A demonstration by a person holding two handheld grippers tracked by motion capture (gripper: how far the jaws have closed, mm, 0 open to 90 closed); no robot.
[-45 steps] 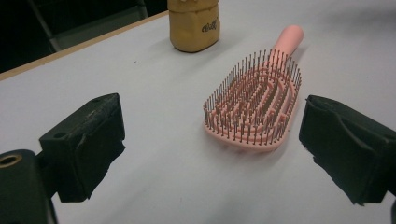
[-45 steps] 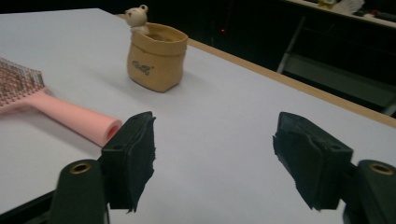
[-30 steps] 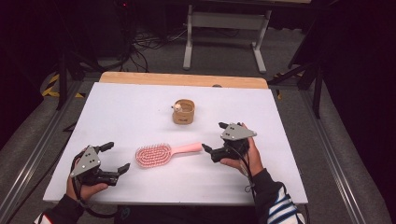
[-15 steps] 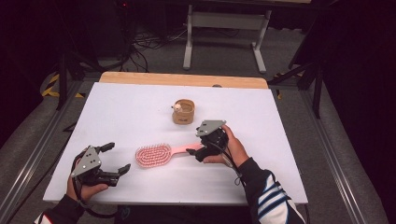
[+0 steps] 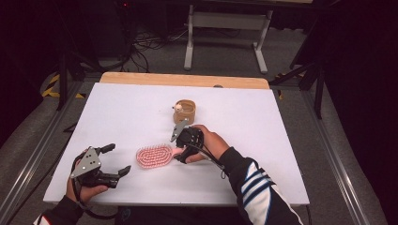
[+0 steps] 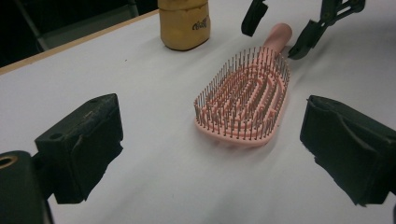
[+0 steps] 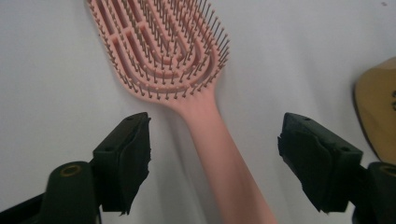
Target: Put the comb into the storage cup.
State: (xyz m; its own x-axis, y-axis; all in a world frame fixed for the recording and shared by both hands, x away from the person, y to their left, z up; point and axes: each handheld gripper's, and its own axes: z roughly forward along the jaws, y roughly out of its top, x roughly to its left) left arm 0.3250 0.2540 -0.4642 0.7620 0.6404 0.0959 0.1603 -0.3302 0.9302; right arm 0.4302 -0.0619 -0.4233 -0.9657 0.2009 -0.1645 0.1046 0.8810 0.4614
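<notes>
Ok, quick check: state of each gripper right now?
Left gripper: open, holding nothing.
Right gripper: open, its jaws have just been closing, either side of the pink hairbrush handle; pads not yet touching it.

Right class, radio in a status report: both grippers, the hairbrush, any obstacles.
Right gripper astride the pink hairbrush handle, jaws just been closing, pads not touching. Left gripper open, idle. Tan cup stands clear.

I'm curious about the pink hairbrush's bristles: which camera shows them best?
The left gripper view: the whole bristled head of the hairbrush lies close and sharp. The right gripper view crops the head but shows the handle; the high view shows the brush small.
</notes>
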